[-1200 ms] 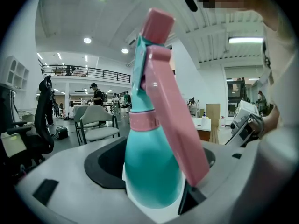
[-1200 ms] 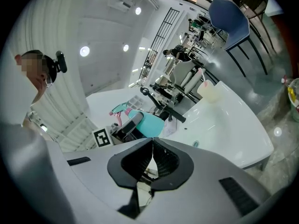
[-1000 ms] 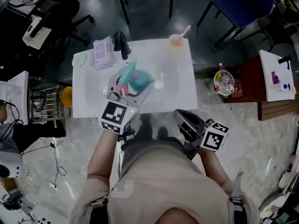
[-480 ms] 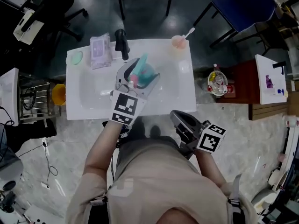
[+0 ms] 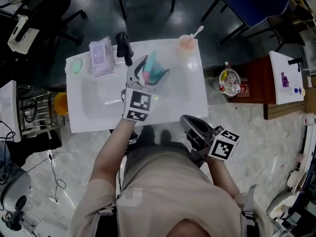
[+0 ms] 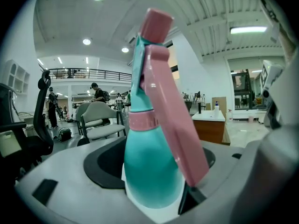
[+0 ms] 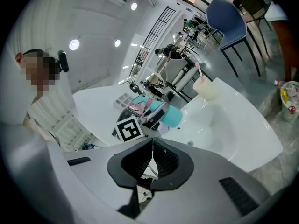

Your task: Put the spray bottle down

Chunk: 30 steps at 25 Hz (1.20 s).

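**Bottle carried deeper over the sink, not yet let go**

At the far left corner of the white sink top (image 5: pixel 200 90) sits a small green dish (image 5: pixel 75 66), with a packet of wipes (image 5: pixel 101 56) just beside it along the far edge. Next comes the black faucet (image 5: pixel 123 46). None of these has moved.

The change is in the middle. A second ago the left gripper (image 5: pixel 150 69) held the spray bottle (image 6: pixel 152 171) over the centre of the basin. It has since moved forward, and the bottle now hangs near the far edge, just right of the faucet. The gripper's marker cube also looks smaller from the head view, so the hand has probably sunk too. The jaws stand wide and are clamped on the bottle's teal belly. The bottle is roughly upright, pink cap on top, with the long pink trigger running down its right side. Its base is hidden, so I cannot tell whether it touches the sink yet.

This looks like the lowering step. Contact and release are yet to come.

A cup (image 5: pixel 186 43) with a spoon stands at the far right corner, well clear of the bottle.

The right gripper (image 5: pixel 187 123) has stayed off the near edge by the person's body, jaws together and empty.
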Motion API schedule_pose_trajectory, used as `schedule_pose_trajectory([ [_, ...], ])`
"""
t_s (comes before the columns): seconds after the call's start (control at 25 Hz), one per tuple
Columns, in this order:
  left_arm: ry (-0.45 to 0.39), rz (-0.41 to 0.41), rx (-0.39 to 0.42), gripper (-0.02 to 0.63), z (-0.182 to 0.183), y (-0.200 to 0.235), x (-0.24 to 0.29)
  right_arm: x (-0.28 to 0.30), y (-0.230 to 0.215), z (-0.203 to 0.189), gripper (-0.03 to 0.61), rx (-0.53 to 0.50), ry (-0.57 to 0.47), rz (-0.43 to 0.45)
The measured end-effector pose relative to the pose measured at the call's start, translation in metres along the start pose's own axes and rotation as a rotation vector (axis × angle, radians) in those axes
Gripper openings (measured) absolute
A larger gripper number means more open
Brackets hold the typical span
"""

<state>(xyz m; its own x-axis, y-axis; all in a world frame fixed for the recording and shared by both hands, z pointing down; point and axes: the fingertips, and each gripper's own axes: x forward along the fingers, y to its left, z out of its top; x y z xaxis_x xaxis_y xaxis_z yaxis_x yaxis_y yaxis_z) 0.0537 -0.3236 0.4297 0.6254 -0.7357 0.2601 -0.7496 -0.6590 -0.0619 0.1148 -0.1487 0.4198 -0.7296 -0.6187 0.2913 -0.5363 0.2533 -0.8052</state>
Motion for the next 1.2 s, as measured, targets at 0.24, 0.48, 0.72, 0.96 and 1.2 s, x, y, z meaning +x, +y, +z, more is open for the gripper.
schedule_pose_trajectory([
  [0.24, 0.0, 0.041, 0.012, 0.325, -0.012, 0.004, 0.017, -0.001, -0.006, 0.0, 0.02, 0.005, 0.002, -0.02],
  [0.48, 0.032, 0.074, -0.009, 0.325, -0.028, 0.005, 0.033, -0.001, -0.01, 0.0, 0.02, 0.012, 0.017, -0.028],
  [0.72, 0.049, 0.143, -0.053, 0.325, -0.042, 0.017, 0.04, 0.0, -0.013, 0.001, 0.02, 0.005, 0.035, -0.038],
  [0.96, 0.079, 0.175, -0.053, 0.325, -0.057, 0.026, 0.05, 0.001, -0.015, -0.002, 0.02, 0.004, 0.051, -0.047],
  [1.2, 0.061, 0.168, -0.035, 0.325, -0.056, 0.026, 0.064, 0.0, -0.017, -0.003, 0.02, 0.006, 0.061, -0.06],
])
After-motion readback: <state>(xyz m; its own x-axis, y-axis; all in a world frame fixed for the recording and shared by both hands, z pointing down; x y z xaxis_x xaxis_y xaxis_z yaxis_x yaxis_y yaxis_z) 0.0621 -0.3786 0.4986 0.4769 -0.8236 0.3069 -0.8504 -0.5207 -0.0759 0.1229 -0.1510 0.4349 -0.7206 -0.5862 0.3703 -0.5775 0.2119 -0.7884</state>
